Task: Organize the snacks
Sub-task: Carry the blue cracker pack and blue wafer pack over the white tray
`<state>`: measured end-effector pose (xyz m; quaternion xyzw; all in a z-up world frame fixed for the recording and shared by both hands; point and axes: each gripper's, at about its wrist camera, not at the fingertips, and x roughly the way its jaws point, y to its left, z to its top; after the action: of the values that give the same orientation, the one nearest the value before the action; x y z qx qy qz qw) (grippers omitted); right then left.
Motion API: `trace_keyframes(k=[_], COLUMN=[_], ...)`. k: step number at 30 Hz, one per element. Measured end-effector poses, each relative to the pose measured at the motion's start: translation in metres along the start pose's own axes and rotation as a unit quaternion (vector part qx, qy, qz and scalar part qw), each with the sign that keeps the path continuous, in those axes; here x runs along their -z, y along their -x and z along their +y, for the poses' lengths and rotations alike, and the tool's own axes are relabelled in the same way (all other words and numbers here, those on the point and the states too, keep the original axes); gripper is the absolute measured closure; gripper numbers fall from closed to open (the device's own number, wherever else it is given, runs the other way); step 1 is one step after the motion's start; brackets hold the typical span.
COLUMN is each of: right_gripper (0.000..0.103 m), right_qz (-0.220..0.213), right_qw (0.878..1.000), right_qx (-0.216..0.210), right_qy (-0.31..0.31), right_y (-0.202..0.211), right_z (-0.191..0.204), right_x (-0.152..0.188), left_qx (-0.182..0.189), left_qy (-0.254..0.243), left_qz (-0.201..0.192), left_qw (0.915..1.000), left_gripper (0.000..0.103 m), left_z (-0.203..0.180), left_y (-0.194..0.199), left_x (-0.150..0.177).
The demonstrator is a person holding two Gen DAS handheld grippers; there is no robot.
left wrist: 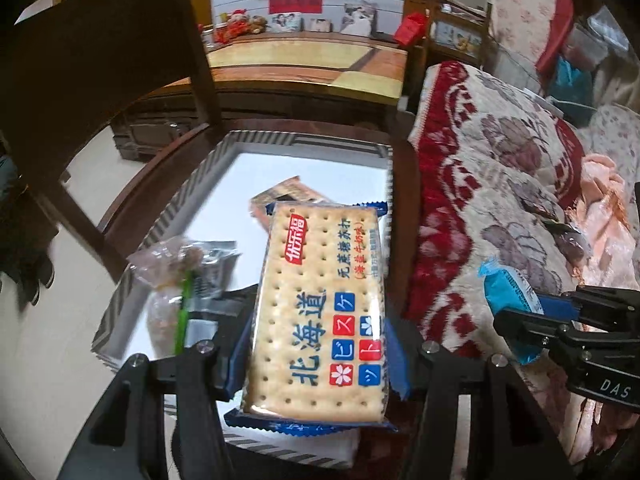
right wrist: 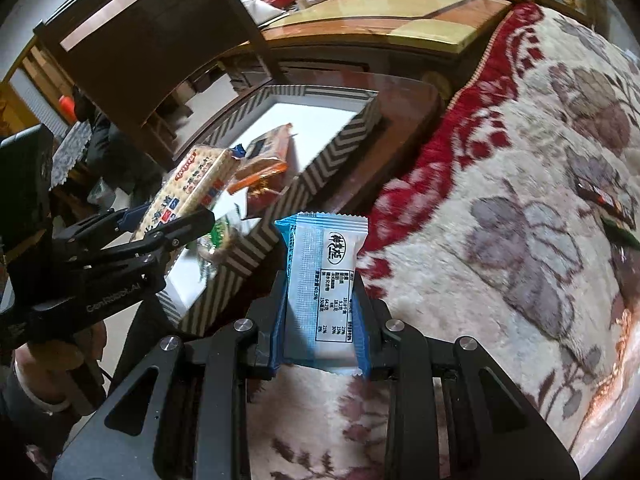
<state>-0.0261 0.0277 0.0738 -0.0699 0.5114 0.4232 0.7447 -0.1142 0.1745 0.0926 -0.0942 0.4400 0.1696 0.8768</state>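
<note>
L tongs [left wrist: 320,344] clamp tall cracker pack [left wrist: 320,304] over striped box [left wrist: 256,140]; R tongs [right wrist: 322,320] pinch small blue-white wafer pack [right wrist: 324,280] beside box's right edge.

Left gripper [left wrist: 316,360]: tilted downward, jaws partway apart, clamped on the sides of a cracker pack [left wrist: 320,308]. Right gripper [right wrist: 322,344]: tilted downward, jaws drawn close, pinching a blue wafer packet [right wrist: 322,280]. Both side by side, near each other.
</note>
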Motion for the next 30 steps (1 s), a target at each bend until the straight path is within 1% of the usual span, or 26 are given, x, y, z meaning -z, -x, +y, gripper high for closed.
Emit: trace_keyframes(k=[9, 19, 23, 27, 30], right_gripper=[0.076, 0.076, 0.076, 0.076, 0.076], right_qz=[0.012, 0.025, 0.042, 0.06, 0.07], right_qw=[0.999, 0.997, 0.995, 0.994, 0.993], right_qx=[-0.02, -0.04, -0.045, -0.056, -0.053], right_qy=[0.031, 0.063, 0.074, 0.077, 0.079], right_y=[-0.02, -0.05, -0.068, -0.084, -0.095], right_z=[0.03, 0.065, 0.078, 0.083, 0.084], right_x=[-0.018, -0.04, -0.045, -0.047, -0.046], left_qx=[-0.024, -0.031, -0.033, -0.034, -0.033], left_qy=[0.043, 0.064, 0.075, 0.081, 0.082], left_qz=[0.006, 0.016, 0.022, 0.027, 0.029], left_qw=[0.9988, 0.9973, 0.9964, 0.9958, 0.9957], left_gripper=[0.045, 0.045, 0.045, 0.045, 0.045], left_z=[0.04, 0.059, 0.066, 0.071, 0.072], left_y=[-0.002, -0.01, -0.014, -0.019, -0.021], left_x=[0.003, 0.006, 0.007, 0.01, 0.01])
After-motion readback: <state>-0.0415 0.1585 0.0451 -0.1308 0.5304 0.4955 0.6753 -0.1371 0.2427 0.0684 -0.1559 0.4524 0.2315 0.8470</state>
